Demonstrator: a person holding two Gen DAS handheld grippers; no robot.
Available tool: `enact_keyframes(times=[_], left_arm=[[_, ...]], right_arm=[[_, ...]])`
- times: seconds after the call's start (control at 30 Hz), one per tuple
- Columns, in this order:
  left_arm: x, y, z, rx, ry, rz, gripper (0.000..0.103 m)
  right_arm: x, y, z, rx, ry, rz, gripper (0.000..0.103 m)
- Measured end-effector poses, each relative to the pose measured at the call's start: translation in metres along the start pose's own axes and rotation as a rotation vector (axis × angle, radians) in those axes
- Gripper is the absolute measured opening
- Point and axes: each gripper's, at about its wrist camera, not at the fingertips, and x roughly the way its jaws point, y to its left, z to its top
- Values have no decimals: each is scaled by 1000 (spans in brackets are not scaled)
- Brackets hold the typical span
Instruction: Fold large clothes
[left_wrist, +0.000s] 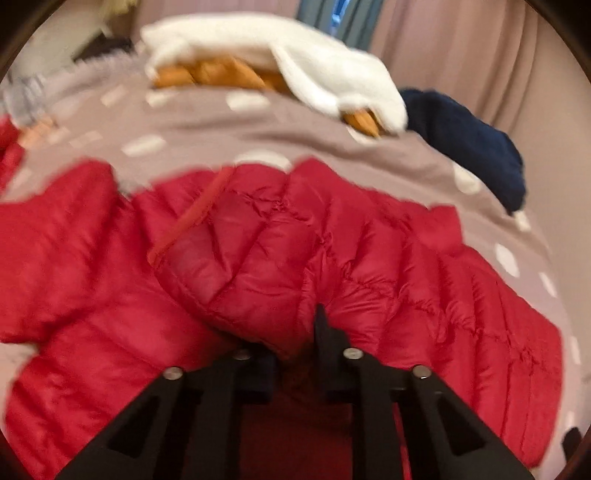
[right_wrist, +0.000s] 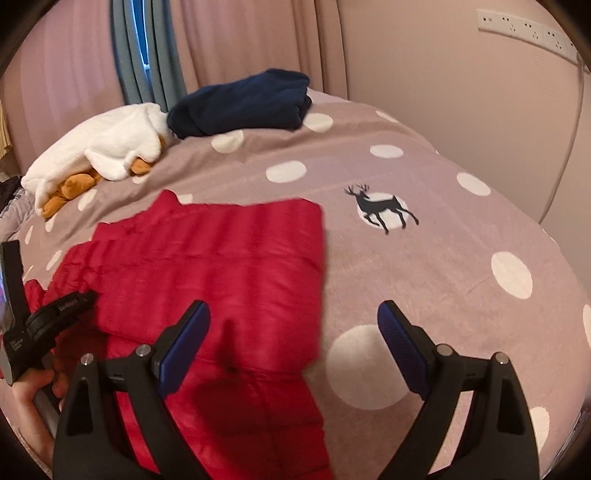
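- Both tools are seen from behind their black fingers, each in its own wrist view.
- Left tool: its fingers are drawn close together at the lower middle of the frame, and a fold of the red puffer jacket is pinched between them; the tips are partly buried in the cloth.
- Right tool: its jaws are spread wide, with the blue pads well apart and nothing gripped; the lower right edge of the jacket and bare bedspread are seen in the gap.
- The red puffer jacket is spread on the bed, filling the lower half of the left wrist view and the lower left of the right wrist view.
- The bed is covered by a mauve bedspread with white dots and a dark deer print at right of centre.
- A white garment is heaped over an orange one at the upper left of the right wrist view; a folded navy garment lies just beside it at the upper middle.
- A hand on the left tool's body is seen at the lower left edge of the right wrist view.
- The left wrist view is blurred.
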Motion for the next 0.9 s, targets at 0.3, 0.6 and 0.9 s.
enact_keyframes(times=[0.3,0.6,0.9], left_arm=[[-48,63,6,0,-167,261,16],[-85,92,9,4,-218,312,40],[-107,99,24,-76,-299,232,40]], right_arm=[[-5,10,4,-3,-23,4,91],[-18,45,5,-71,-48,6,90],[-30,68,22,-85,-98,20,84]])
